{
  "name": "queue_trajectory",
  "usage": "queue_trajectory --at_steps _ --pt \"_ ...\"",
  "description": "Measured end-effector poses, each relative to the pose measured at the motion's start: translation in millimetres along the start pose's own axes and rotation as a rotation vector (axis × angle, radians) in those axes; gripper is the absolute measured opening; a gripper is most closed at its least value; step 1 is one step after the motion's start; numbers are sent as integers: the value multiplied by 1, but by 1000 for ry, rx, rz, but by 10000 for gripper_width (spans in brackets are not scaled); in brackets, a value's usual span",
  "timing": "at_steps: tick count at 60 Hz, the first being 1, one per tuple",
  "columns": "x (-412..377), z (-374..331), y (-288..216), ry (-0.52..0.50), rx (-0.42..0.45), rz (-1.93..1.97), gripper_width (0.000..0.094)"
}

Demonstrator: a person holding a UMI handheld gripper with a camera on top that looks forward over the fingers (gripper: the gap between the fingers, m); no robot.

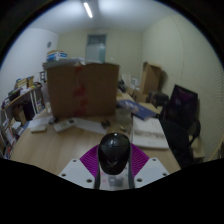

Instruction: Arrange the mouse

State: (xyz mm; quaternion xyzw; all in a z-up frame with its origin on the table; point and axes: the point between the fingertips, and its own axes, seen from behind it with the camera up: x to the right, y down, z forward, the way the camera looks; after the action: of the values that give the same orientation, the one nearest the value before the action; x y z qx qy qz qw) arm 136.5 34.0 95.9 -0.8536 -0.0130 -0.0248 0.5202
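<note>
A black computer mouse (114, 151) sits between my two fingers, held above the wooden table (55, 148). My gripper (113, 165) is shut on it: the purple pads (90, 158) press on both of its sides. The mouse's rounded back faces the camera and its front end points ahead toward the large box. The mouse's underside is hidden.
A large open cardboard box (83, 90) stands on the table beyond the mouse. Papers and a white keyboard (41, 124) lie to the left, a booklet (148, 132) to the right. A black chair (181, 110) stands at the right, shelves (20, 105) at the left.
</note>
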Motion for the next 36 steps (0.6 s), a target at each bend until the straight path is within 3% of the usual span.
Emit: queue_trajectory --at_steps 14,15,17,18,26,27,32,36 --pt "-1 32 99 -82 -171 3 381" --pt "-3 34 107 -87 -193 1 448" --pt "-5 35 103 -95 -158 15 399" --pt "-5 34 105 -99 -173 23 448" --pt "-6 34 103 -123 -192 67 582" --pt "-8 33 103 -129 -197 64 669" --pt "-8 25 102 -108 -219 62 894" --pt "-7 11 91 -79 -193 74 836"
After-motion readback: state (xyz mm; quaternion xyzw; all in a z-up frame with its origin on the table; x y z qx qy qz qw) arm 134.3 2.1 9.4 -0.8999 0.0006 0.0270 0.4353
